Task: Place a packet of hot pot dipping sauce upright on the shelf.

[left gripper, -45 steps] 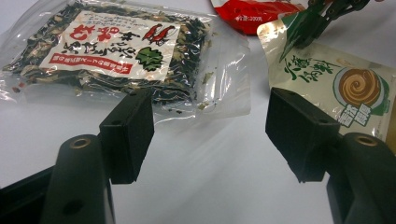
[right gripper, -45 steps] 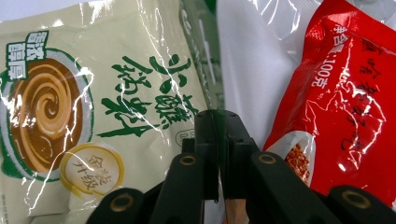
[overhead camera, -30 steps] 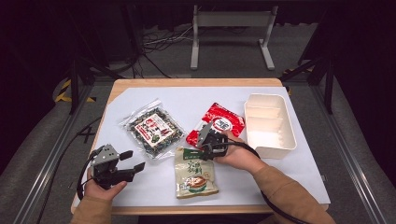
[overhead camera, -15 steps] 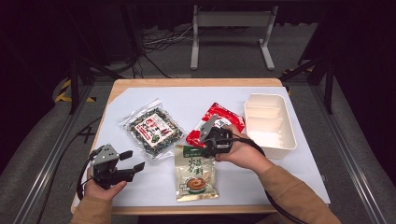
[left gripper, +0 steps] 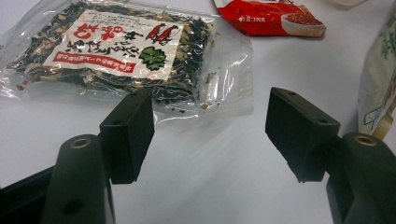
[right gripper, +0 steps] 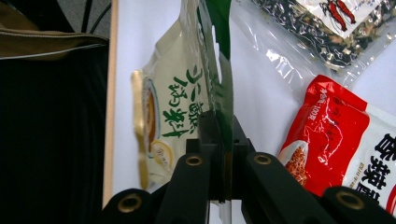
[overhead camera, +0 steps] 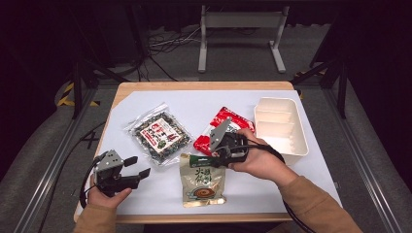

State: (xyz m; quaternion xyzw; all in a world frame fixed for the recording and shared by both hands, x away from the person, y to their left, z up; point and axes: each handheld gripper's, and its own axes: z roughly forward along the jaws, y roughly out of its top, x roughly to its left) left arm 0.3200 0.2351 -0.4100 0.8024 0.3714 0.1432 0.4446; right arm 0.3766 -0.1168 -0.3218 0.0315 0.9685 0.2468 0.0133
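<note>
1. Two grippers work over a white sheet [overhead camera: 291, 184] on the table; the right gripper [overhead camera: 219, 154] has its jaws pinched tight on the green top seam of the cream snack pouch [overhead camera: 203, 182], which the right gripper view shows as a thin edge [right gripper: 219, 93] clamped between the two black jaws.
2. Gripping the flat seam rather than the bulging body looks deliberate: the seam is thin enough for closed jaws to bite, and the pouch can hang below it.
3. The pouch lies near the front edge of the table, between the two hands, its top end tipped up at the jaws while its lower part appears to rest on the sheet.
4. The white compartment tray [overhead camera: 296, 150] sits just beyond the right hand, its sections bare, so it is probably where the pouch is bound.
5. The left gripper [overhead camera: 138, 167] waits low at the front left with jaws spread wide and nothing between them, pointed toward the clear bag of dark dried food [left gripper: 126, 51].
6. The red packet [overhead camera: 226, 121] lies beside the tray, partly behind the right gripper.
</note>
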